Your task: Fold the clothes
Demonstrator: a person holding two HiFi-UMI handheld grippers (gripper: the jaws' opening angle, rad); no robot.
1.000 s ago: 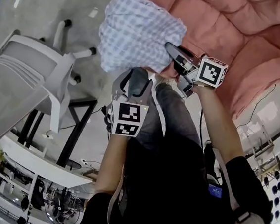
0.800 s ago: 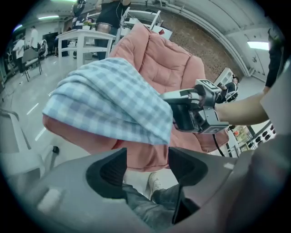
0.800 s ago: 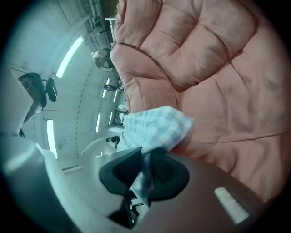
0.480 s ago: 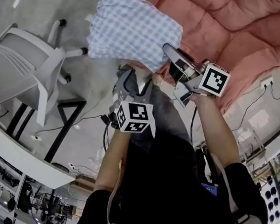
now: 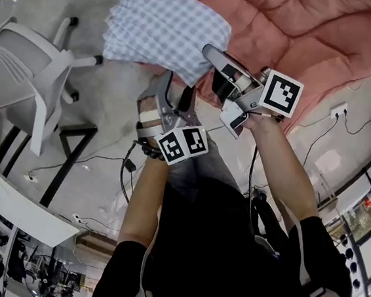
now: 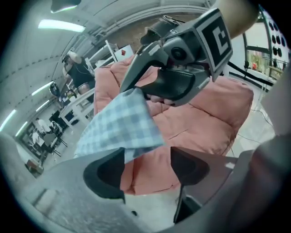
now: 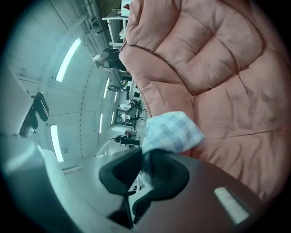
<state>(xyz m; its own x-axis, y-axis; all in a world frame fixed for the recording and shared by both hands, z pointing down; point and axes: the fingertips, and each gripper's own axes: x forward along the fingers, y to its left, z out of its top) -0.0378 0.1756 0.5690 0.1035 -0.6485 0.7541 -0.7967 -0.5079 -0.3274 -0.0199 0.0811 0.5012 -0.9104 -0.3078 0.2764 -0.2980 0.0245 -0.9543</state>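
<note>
**Right gripper has the checked cloth, left one is wide open just under it**

Starting at the right gripper [image 7: 144,158]: its jaws are squeezed together on a fold of the blue-and-white checked cloth [image 7: 172,131]. The pinched bit disappears between the dark pads [image 7: 169,175], so I can't see how much fabric is in there. Only a puff of it pokes out past the tips.

Left gripper [image 6: 146,166]: the jaws stand well apart and have just been opening. Nothing is clamped. A lower corner of the cloth shows in the gap, next to the pad at the view's left. Part of it slips behind that pad, and I can't tell whether it brushes it.

In the head view the cloth hangs in the air off the right gripper's tip. It's spread out over the floor [image 5: 102,107], right at the front edge of the pink quilted sofa [image 5: 304,26]. The top of the cloth is cut off by the frame edge, and its bottom hem is hidden behind both grippers.

Further out, a white office chair [image 5: 25,69] stands on the floor, well apart from the sofa and cropped at the left. Each gripper's marker cube [image 5: 280,94] carries black-and-white square patterns. The room behind, in both gripper views, is too small and blurry to make out.
</note>
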